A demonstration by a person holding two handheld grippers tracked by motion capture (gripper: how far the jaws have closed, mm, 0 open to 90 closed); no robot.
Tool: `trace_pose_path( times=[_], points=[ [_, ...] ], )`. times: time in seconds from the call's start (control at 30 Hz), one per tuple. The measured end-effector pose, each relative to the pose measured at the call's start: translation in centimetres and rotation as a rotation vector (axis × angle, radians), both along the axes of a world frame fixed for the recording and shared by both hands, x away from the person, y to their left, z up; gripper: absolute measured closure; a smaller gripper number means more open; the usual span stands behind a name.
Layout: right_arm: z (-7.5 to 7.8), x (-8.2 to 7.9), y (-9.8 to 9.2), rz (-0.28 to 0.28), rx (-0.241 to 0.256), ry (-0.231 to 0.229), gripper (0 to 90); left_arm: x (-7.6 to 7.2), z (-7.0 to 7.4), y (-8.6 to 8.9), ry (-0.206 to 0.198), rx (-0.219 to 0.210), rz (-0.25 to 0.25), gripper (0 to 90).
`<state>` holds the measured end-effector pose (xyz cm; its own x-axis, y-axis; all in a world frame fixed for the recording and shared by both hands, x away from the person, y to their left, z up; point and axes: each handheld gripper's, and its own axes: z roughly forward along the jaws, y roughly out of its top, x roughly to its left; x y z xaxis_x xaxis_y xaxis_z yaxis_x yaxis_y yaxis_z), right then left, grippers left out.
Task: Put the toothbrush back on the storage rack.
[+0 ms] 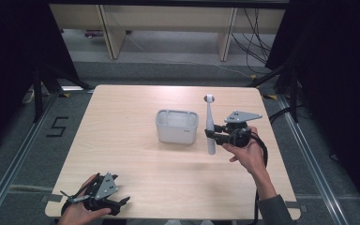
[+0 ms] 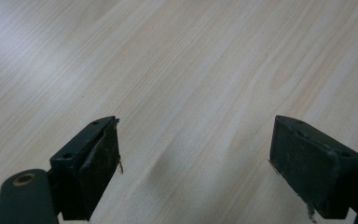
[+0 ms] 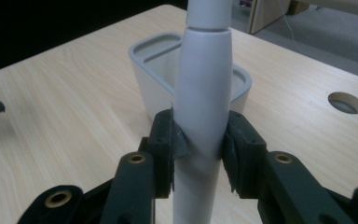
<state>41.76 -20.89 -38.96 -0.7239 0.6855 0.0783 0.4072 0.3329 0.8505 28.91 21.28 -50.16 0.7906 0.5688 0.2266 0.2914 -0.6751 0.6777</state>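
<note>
A white electric toothbrush stands upright, just right of a grey-white holder box at the table's middle. My right gripper is shut on the toothbrush's handle, and the jaws press it from both sides. The holder sits right behind the toothbrush in the right gripper view, with two compartments showing. My left gripper rests at the near left corner in a hand. It stands open over bare wood, nothing between its pads.
The light wooden table has a round cable hole near its far edge. Black curtains flank both sides. Wooden furniture legs and cables lie on the floor beyond the table.
</note>
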Motion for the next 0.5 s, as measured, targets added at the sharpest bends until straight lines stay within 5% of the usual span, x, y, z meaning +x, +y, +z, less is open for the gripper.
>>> trace_pose_path(
  times=[0.13, 0.5],
  points=[
    [0.4, 0.7, 0.2, -0.003, 0.004, -0.038, 66.6, 0.0, 0.0, 0.0, 0.001, 0.004, 0.000, 15.3],
    [1.3, 2.1, 1.1, -0.023, 0.048, -0.044, 66.6, 0.0, 0.0, 0.0, 0.001, -0.001, 0.000, 15.3]
  ],
)
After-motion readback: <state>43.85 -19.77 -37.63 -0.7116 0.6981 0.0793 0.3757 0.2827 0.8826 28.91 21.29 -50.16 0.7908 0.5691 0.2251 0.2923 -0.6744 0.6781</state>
